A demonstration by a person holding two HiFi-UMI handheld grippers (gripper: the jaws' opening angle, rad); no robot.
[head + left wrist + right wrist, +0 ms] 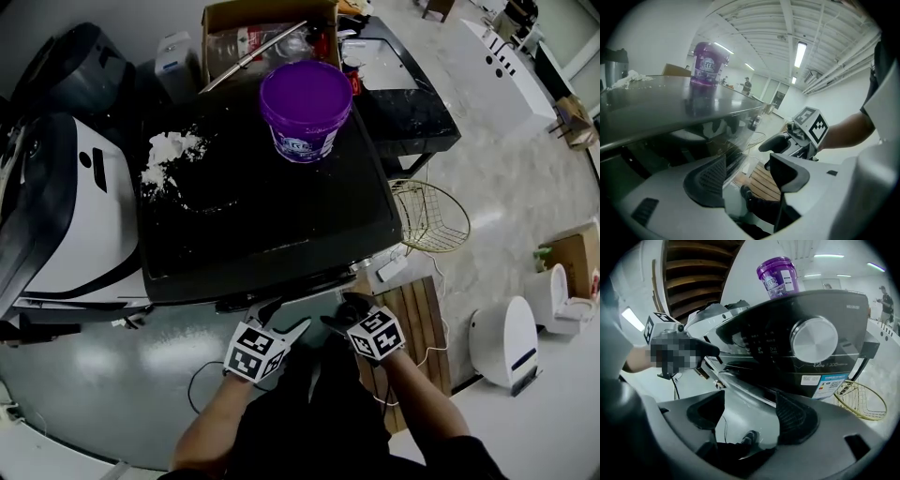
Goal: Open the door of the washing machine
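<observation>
The black washing machine (pixel 262 220) fills the middle of the head view, with a purple bucket (pixel 305 108) and a white crumpled cloth (pixel 169 155) on its top. Both grippers hang side by side just below its front edge. My left gripper (pixel 279 319) is open with nothing between its jaws. My right gripper (pixel 344 311) is also open and empty. The right gripper view faces the front control panel (pixel 764 341) with its round silver knob (pixel 814 339); a grey curved rim (pixel 740 385) runs below it, beyond the jaws. The door itself is not clearly seen.
A white appliance (pixel 75 216) stands close on the machine's left, a cardboard box (pixel 262 28) behind it. A gold wire basket (pixel 431 216) and a wooden slatted board (pixel 417 319) lie on the floor at the right. A cable (pixel 202 375) trails across the floor.
</observation>
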